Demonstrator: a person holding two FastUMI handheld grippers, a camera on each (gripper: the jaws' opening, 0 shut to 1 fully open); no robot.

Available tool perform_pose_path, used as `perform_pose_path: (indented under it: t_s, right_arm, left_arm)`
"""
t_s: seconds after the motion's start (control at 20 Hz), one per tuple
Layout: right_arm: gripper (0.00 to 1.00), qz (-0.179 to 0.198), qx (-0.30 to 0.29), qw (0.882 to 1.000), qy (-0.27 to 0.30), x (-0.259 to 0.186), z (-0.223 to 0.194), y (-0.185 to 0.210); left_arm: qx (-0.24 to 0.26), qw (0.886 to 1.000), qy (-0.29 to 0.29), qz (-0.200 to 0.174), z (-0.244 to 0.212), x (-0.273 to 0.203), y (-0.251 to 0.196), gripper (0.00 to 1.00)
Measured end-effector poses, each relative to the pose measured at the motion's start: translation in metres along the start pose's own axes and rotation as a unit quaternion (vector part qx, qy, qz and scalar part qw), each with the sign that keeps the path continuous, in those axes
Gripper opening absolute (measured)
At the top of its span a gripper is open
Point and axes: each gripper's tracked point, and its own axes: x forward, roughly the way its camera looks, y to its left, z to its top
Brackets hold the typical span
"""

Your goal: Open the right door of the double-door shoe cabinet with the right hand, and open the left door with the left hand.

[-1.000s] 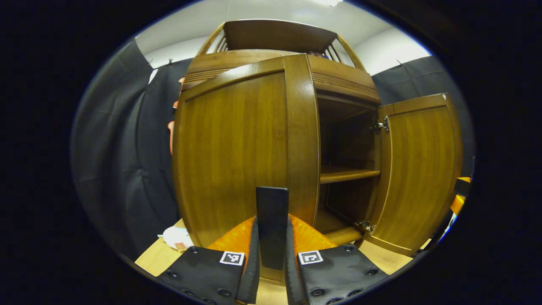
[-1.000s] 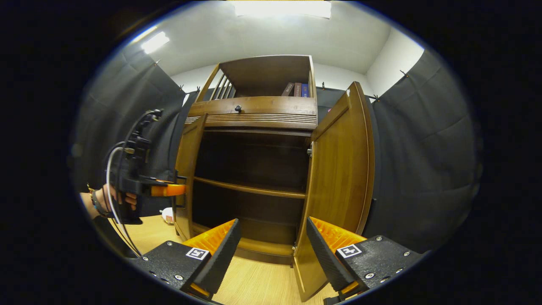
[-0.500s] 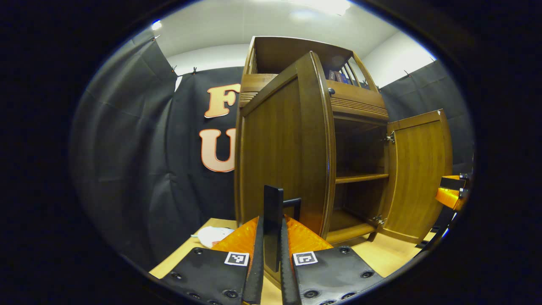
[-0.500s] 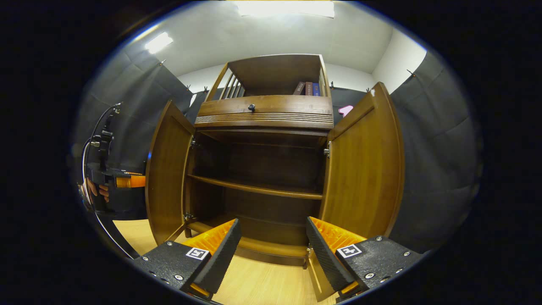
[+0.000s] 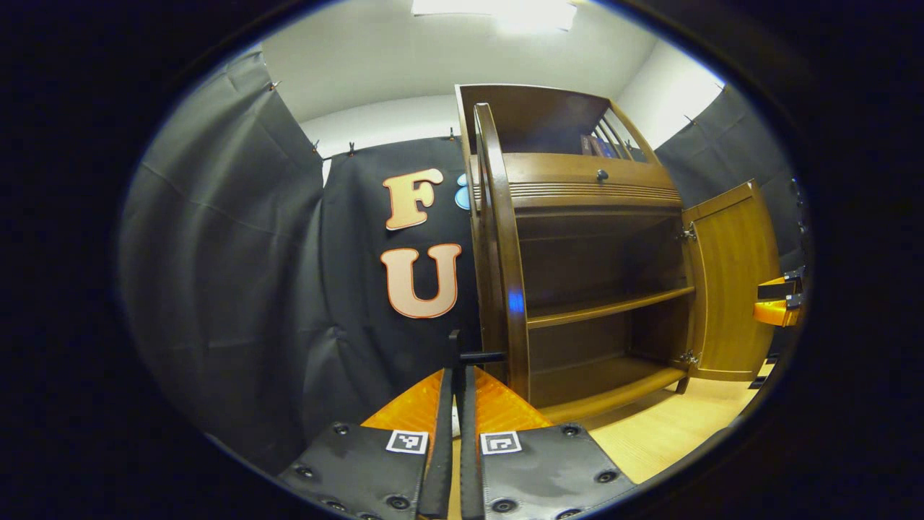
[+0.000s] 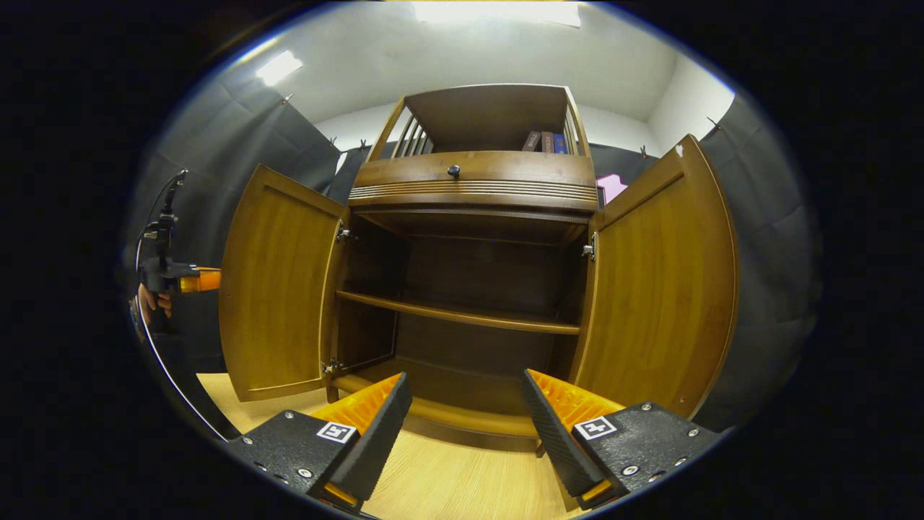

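The wooden shoe cabinet [image 6: 469, 180] stands with both doors swung wide. In the right gripper view the left door [image 6: 278, 289] and right door [image 6: 660, 282] flank the dark inside with its shelf [image 6: 462, 315]. My right gripper [image 6: 465, 379] is open in front of the cabinet's base, holding nothing. In the left gripper view the left door [image 5: 505, 253] shows edge-on, and my left gripper [image 5: 455, 375] is shut on its black handle [image 5: 482, 357]. The left gripper [image 6: 195, 280] and a hand also show behind that door. The right gripper [image 5: 776, 303] sits by the right door [image 5: 729, 282].
A drawer with a dark knob [image 6: 453, 171] sits above the doors, and books [image 6: 545, 141] stand on the top shelf. The cabinet rests on a light wooden surface [image 6: 447, 484]. Black cloth walls [image 5: 238, 289] close in on the left and right.
My left gripper has pulled the left door from nearly closed to wide open, now seen edge-on. The right gripper stayed open and drifted slightly back from the right door.
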Motion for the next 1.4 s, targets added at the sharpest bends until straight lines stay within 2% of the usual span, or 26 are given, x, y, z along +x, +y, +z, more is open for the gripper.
perform_pose_path:
  t_s: [0.05,0.1,0.15,0.2,0.25,0.3,0.4,0.45,0.55,0.6,0.65,0.8,0.95,1.0,1.1,1.2,1.35,1.4]
  right_arm:
    - [0.98,0.001,0.004,1.000,0.002,0.003,-0.001,0.002]
    - [0.97,0.002,0.007,1.000,0.004,0.003,-0.002,0.005]
    - [0.97,0.004,0.009,1.000,0.005,0.005,-0.001,0.007]
    - [0.98,0.004,0.010,1.000,0.004,0.006,-0.001,0.008]
    - [0.94,0.004,0.012,1.000,0.003,0.006,-0.001,0.009]
    - [0.98,0.006,0.014,1.000,0.003,0.006,-0.001,0.011]
    - [0.98,0.007,0.014,1.000,0.001,0.006,0.000,0.014]
    - [0.98,0.007,0.013,1.000,0.001,0.006,0.001,0.013]
    - [0.98,0.005,0.016,1.000,0.000,0.006,0.001,0.012]
    - [0.98,0.004,0.018,1.000,0.000,0.005,-0.001,0.010]
    - [0.98,0.003,0.020,1.000,0.000,0.005,-0.001,0.009]
    - [0.98,-0.002,0.025,1.000,-0.001,0.002,-0.001,0.001]
    - [0.98,-0.010,0.029,0.999,-0.007,-0.002,0.001,-0.010]
    - [0.94,-0.016,0.029,0.999,-0.006,-0.004,-0.001,-0.016]
    - [0.94,-0.025,0.028,0.999,-0.006,-0.006,-0.003,-0.026]
    - [0.94,-0.027,0.029,0.999,-0.007,-0.008,-0.001,-0.032]
    - [0.94,-0.033,0.024,0.999,-0.016,-0.009,0.002,-0.035]
    - [0.98,-0.034,0.022,0.999,-0.017,-0.008,0.003,-0.037]
  left_arm:
    - [-0.004,1.000,0.002,-0.006,-0.003,-0.002,0.006,0.21]
    - [-0.021,0.999,0.005,-0.024,-0.005,-0.003,0.001,0.12]
    - [-0.034,0.999,0.008,-0.032,-0.008,-0.006,0.000,0.21]
    - [-0.036,0.999,0.007,-0.030,-0.007,-0.007,0.006,0.21]
    - [-0.036,0.999,0.005,-0.028,-0.008,-0.009,0.011,0.16]
    - [-0.036,0.999,0.005,-0.024,-0.009,-0.013,0.016,0.13]
    - [-0.034,0.999,0.005,-0.024,-0.009,-0.020,0.018,0.17]
    - [-0.036,0.999,0.003,-0.025,-0.008,-0.026,0.017,0.13]
    - [-0.039,0.999,0.001,-0.024,-0.001,-0.039,0.012,0.13]
    - [-0.047,0.998,0.008,-0.029,-0.001,-0.044,0.003,0.16]
    - [-0.066,0.997,0.013,-0.033,-0.001,-0.049,-0.007,0.12]
    - [-0.116,0.992,0.022,-0.054,0.006,-0.052,-0.046,0.13]
    - [-0.130,0.988,0.025,-0.082,0.004,-0.033,-0.084,0.13]
    - [-0.133,0.987,0.028,-0.090,0.000,-0.026,-0.097,0.13]
    - [-0.136,0.986,0.034,-0.090,-0.009,-0.011,-0.114,0.13]
    - [-0.126,0.988,0.027,-0.086,-0.008,0.001,-0.130,0.23]
    - [-0.081,0.994,0.009,-0.073,-0.005,0.008,-0.144,0.62]
    - [-0.069,0.995,0.006,-0.075,-0.005,0.007,-0.149,0.66]
